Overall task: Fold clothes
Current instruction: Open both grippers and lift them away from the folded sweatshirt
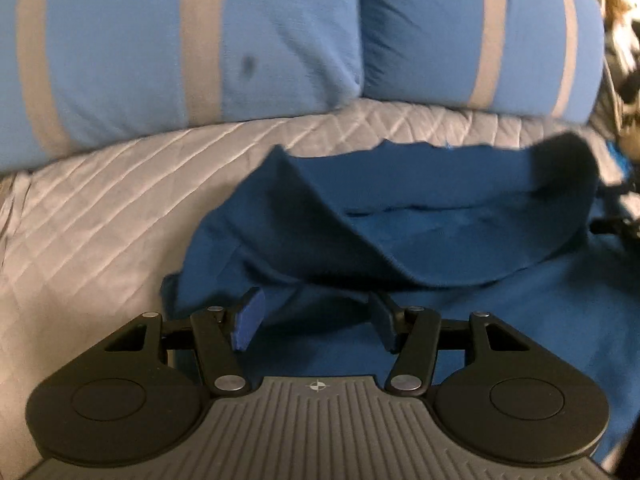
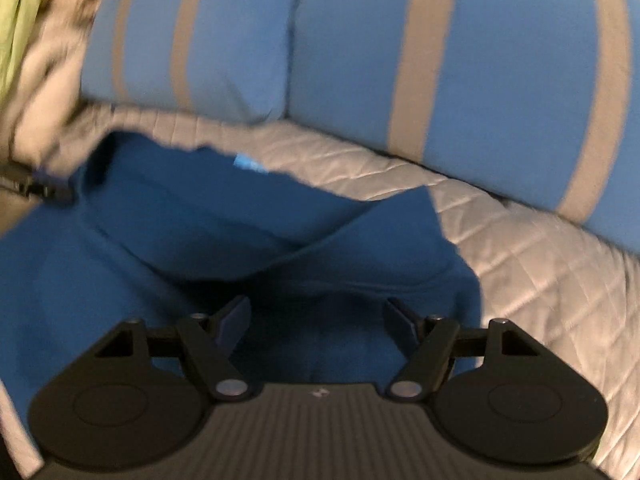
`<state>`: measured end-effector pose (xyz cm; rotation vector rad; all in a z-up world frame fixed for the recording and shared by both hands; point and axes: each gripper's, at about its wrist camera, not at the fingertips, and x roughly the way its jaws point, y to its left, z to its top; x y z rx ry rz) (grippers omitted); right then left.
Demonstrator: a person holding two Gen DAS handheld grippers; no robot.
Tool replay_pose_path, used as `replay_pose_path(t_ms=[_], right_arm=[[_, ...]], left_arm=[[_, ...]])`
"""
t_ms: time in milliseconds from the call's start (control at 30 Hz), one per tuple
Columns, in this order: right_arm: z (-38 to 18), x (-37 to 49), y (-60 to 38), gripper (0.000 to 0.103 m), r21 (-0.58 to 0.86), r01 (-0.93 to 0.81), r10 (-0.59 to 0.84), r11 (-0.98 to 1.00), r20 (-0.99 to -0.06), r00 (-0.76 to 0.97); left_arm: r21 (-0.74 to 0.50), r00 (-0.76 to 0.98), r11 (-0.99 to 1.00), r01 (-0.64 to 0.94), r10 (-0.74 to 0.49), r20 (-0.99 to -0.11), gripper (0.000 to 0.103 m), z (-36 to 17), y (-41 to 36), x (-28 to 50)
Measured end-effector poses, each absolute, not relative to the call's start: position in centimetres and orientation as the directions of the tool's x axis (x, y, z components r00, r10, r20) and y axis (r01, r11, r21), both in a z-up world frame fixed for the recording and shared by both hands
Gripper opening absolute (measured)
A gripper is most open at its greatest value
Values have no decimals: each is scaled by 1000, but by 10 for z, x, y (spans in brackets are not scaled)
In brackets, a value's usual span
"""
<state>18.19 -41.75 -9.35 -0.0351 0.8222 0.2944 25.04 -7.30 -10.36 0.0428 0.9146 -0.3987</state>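
Note:
A dark blue garment (image 1: 460, 240) lies on a grey quilted cover, its top part folded over and rumpled. My left gripper (image 1: 316, 320) hovers over the garment's left side, open, with only cloth showing beneath its blue-padded fingers (image 1: 248, 320). In the right wrist view the same blue garment (image 2: 200, 232) fills the lower left, a light blue tag (image 2: 246, 162) at its far edge. My right gripper (image 2: 316, 324) is open above the garment's right portion, nothing pinched between its pads. At the left edge of that view the other gripper's tip (image 2: 36, 188) touches the cloth.
Two blue cushions with grey stripes (image 1: 200, 48) (image 2: 460, 60) stand behind the garment. The grey quilted cover (image 1: 100, 208) (image 2: 540, 248) spreads out on both sides. Blurred beige and green fabric (image 2: 36, 40) lies at the far left of the right wrist view.

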Motion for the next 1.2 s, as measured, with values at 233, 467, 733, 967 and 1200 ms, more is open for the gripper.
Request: replay_pose_path(t_ms=[233, 467, 733, 967, 1200], right_arm=[[-103, 222, -389, 81, 4, -269, 181, 963, -749, 638], [-96, 253, -437, 83, 311, 31, 213, 950, -717, 664], [-64, 215, -452, 100, 304, 26, 204, 952, -699, 685], [-27, 158, -475, 103, 218, -17, 170, 976, -710, 683], [19, 85, -530, 103, 327, 28, 218, 945, -691, 689]], left_arm=[[-181, 600, 955, 237, -290, -746, 56, -108, -84, 284], [-402, 680, 915, 29, -313, -663, 56, -100, -30, 286], [-322, 673, 940, 113, -311, -671, 58, -80, -10, 240], [-176, 689, 949, 263, -312, -654, 68, -36, -3, 178], [-210, 701, 932, 295, -361, -615, 70, 6, 32, 118]])
